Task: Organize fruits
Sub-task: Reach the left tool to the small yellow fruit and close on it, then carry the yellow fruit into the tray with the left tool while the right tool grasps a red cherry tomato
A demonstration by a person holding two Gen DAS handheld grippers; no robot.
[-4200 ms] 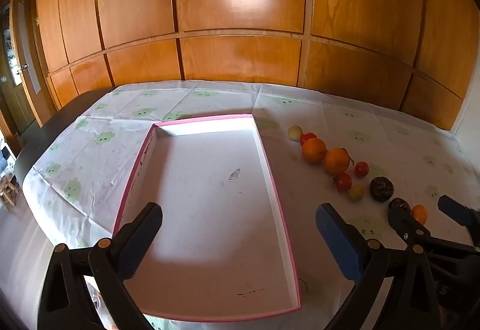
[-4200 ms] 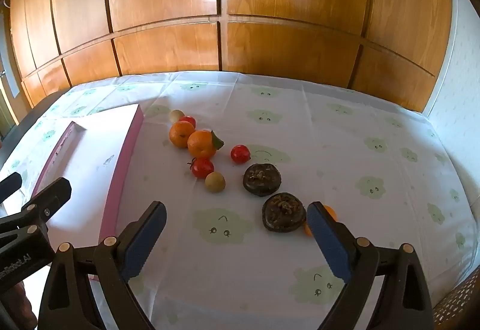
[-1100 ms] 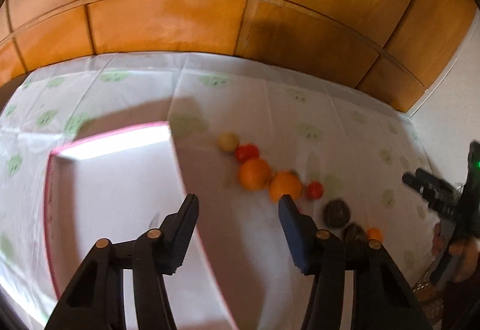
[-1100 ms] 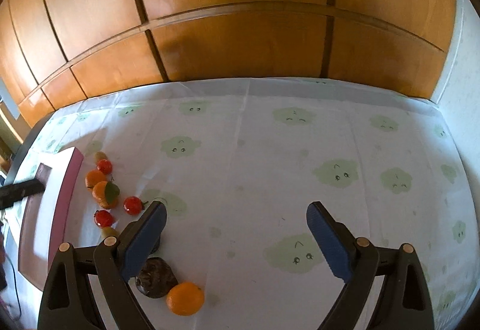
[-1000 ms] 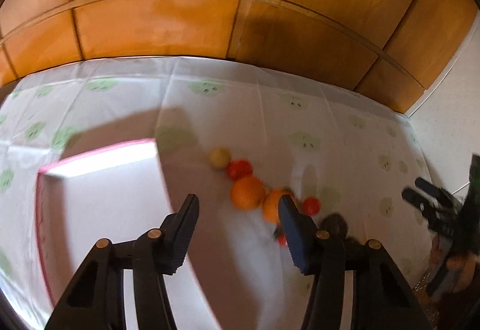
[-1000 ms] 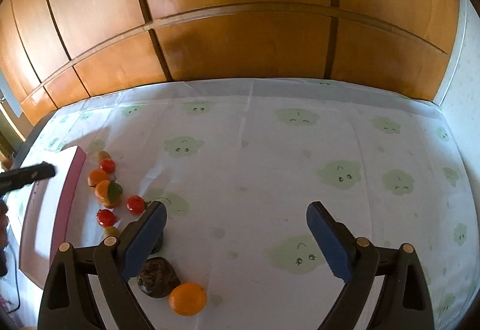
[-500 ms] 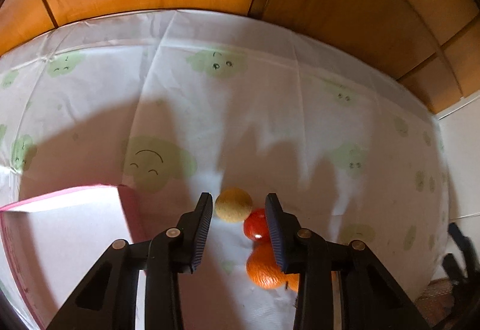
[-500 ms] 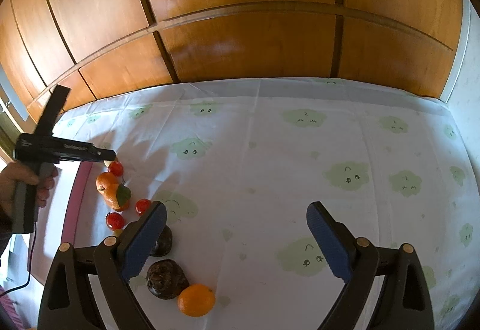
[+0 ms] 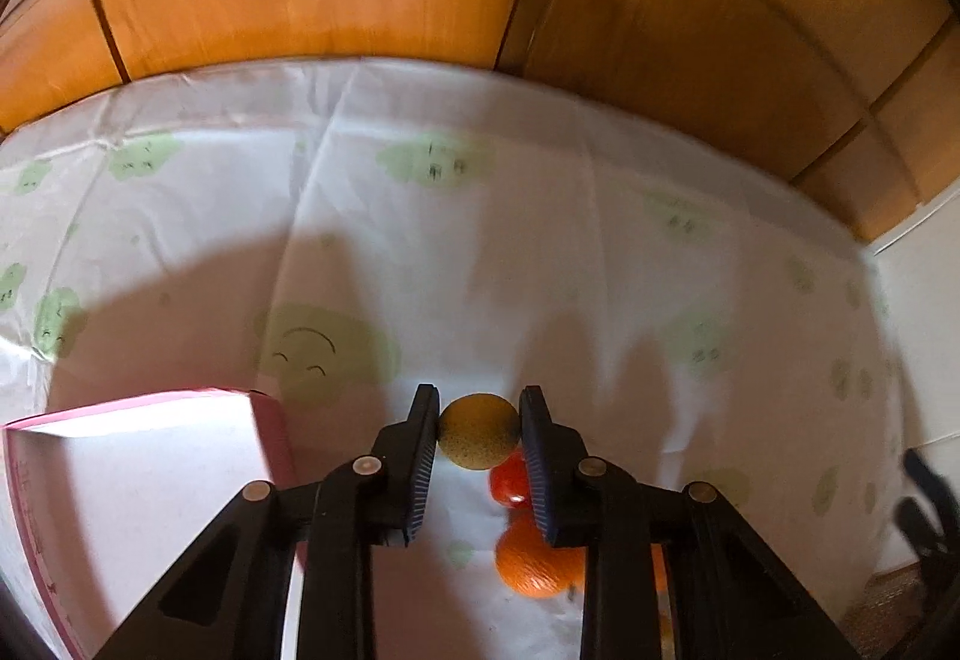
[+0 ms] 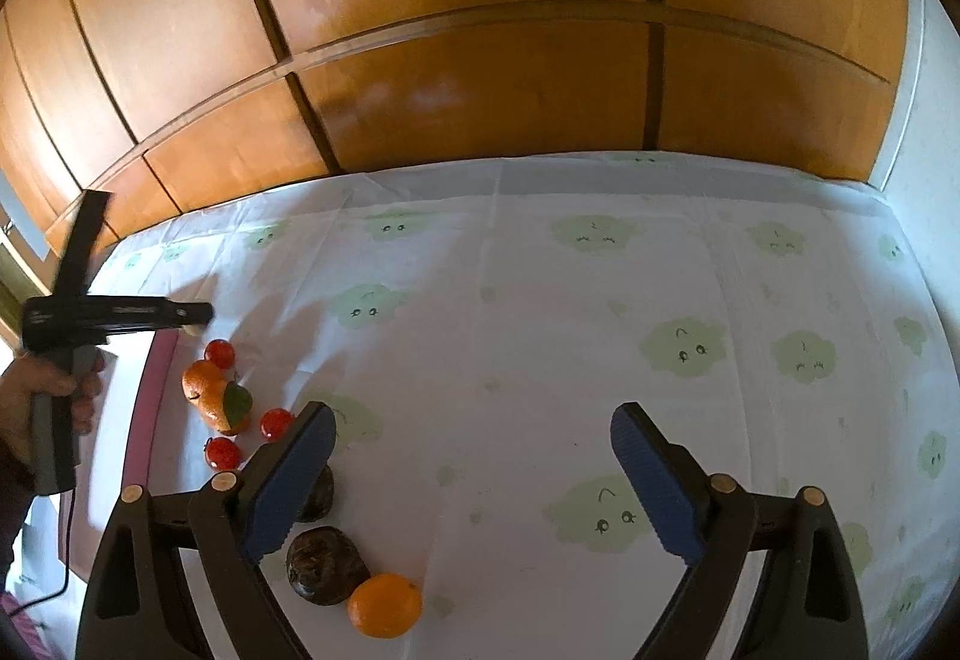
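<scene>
My left gripper [image 9: 479,427] is shut on a small round yellow fruit [image 9: 478,432], with both pads touching its sides. Below it lie a red tomato [image 9: 507,483] and an orange [image 9: 534,564]. The pink-rimmed white tray [image 9: 264,396] is at lower left. In the right wrist view, my right gripper [image 10: 474,447] is open and empty above bare cloth. The fruit row lies at its left: tomatoes [image 10: 219,353], oranges [image 10: 207,390], two dark brown fruits [image 10: 324,564] and a lone orange [image 10: 385,604]. The left gripper [image 10: 192,313] shows there too.
A white tablecloth [image 10: 540,330] with green cloud faces covers the table. A wooden panel wall [image 10: 480,60] stands close behind the far edge. A white wall [image 9: 924,330] borders the right side.
My left gripper has moved forward to the yellow fruit and closed its jaws on it. My right gripper has stayed open, drifting slightly.
</scene>
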